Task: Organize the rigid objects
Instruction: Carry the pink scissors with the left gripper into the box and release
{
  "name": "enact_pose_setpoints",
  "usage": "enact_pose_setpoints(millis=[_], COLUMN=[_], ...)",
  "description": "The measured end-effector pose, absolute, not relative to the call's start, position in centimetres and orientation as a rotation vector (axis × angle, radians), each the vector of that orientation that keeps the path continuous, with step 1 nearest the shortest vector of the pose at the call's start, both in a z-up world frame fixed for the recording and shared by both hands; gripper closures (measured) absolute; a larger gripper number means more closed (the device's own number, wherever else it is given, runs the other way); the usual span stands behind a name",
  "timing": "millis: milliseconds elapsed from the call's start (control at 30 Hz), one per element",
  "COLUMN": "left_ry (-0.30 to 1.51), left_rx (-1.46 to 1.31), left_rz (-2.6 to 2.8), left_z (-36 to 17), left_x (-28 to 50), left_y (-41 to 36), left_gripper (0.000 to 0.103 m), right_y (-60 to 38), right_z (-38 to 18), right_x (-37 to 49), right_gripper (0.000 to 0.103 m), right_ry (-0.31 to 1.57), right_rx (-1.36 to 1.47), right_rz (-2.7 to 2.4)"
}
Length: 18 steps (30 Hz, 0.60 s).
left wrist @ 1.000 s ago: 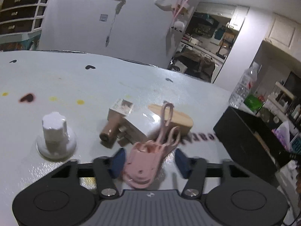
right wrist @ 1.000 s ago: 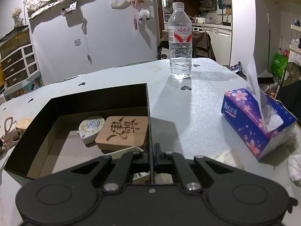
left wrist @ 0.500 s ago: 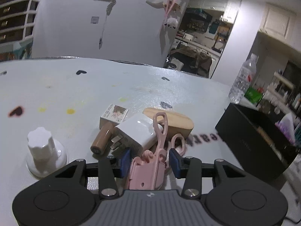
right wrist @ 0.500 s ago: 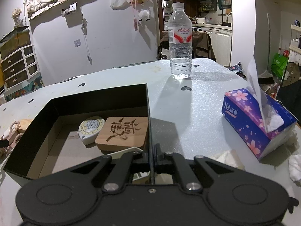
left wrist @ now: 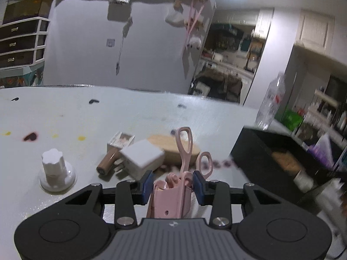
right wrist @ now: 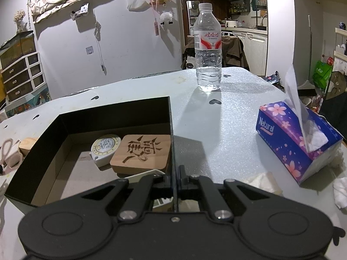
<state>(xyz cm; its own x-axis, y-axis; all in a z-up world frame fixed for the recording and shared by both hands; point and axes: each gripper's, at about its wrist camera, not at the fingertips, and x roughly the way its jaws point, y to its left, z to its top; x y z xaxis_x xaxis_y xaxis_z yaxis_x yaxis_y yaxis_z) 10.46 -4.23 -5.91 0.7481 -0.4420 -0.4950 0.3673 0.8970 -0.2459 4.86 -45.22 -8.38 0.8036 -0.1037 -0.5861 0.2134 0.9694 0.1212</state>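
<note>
Only your left wrist view shows the left gripper [left wrist: 171, 184], whose jaws have just been closing and now press their blue pads on the pink scissors [left wrist: 176, 186], handles pointing far, with the white charger [left wrist: 141, 159], brown tube [left wrist: 107, 162] and wooden block [left wrist: 171, 147] lying close beyond. Your right wrist view alone shows the box's inside, holding a tape measure [right wrist: 105, 149] and a carved wooden coaster [right wrist: 142, 152]. There your right gripper [right wrist: 174, 179], tilted down, is clamped on the near right wall of the black box [right wrist: 108, 117]; a water bottle [right wrist: 208, 56] stands far and a tissue box [right wrist: 297, 138] right.
</note>
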Motion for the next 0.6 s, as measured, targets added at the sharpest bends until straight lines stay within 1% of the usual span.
enact_pose_setpoints(millis=[167,300,467,600], left_ry=[0.515,0.499,0.535,0.592], left_rx=[-0.183,-0.183,-0.165,-0.148], left_rz=[-0.530,-0.661,-0.801,-0.851], left_z=[-3.4,-1.8,-0.9,-1.7], left_x=[9.8,10.4,12.1,13.1], left_y=[-5.7,-9.1,-15.4,-20.7], left_gripper=[0.063,0.063,0.063,0.063], right_y=[-45.2,-45.2,-45.2,-45.2], right_z=[-8.4,-8.4,-8.3,-8.4], right_x=[4.8,4.8,4.8,4.8], right_gripper=[0.099,0.099,0.099,0.099], right_ry=[0.615,0.614,0.615,0.613], right_rx=[0.185,0.187,0.186,0.189], right_rz=[-0.171,-0.171,-0.171,-0.172])
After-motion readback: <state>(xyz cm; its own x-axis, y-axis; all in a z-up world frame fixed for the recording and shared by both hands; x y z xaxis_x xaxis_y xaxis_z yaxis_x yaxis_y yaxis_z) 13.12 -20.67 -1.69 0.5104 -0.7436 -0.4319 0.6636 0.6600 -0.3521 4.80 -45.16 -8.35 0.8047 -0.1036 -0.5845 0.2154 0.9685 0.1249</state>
